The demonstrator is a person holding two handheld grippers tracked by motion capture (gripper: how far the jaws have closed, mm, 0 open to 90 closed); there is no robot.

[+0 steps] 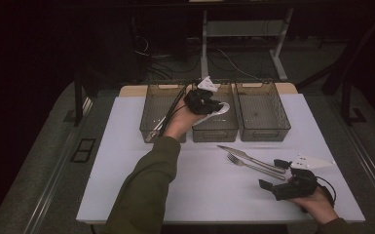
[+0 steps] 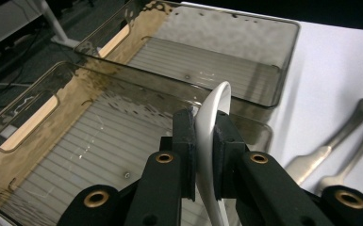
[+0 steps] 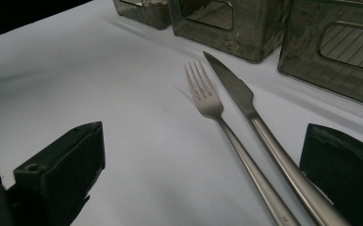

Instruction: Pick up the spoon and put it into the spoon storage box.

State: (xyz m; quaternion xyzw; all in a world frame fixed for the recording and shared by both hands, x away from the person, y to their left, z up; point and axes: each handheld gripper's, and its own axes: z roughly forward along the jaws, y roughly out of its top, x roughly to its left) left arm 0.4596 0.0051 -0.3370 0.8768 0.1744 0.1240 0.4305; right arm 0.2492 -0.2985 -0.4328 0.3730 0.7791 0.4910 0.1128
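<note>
My left gripper (image 1: 212, 105) hangs over the middle of three smoky see-through bins (image 1: 214, 134) at the back of the table. It is shut on a white spoon (image 1: 222, 111). In the left gripper view the two pads pinch the spoon (image 2: 215, 110) edge-on, above the ribbed floor of that bin (image 2: 89, 146). A steel fork (image 1: 253, 166) and knife (image 1: 246, 155) lie side by side on the white table, right of centre. My right gripper (image 1: 271, 174) rests low at their handle ends and stands open. In the right gripper view the fork (image 3: 207, 101) and knife (image 3: 235, 87) run between its wide-apart jaws (image 3: 205, 146).
The left bin (image 1: 151, 100) holds a long metal utensil (image 1: 153, 131). The right bin (image 1: 265, 134) has a bare ribbed floor. A white mat (image 1: 126, 170) covers the table, with dark floor and desk legs beyond the far edge.
</note>
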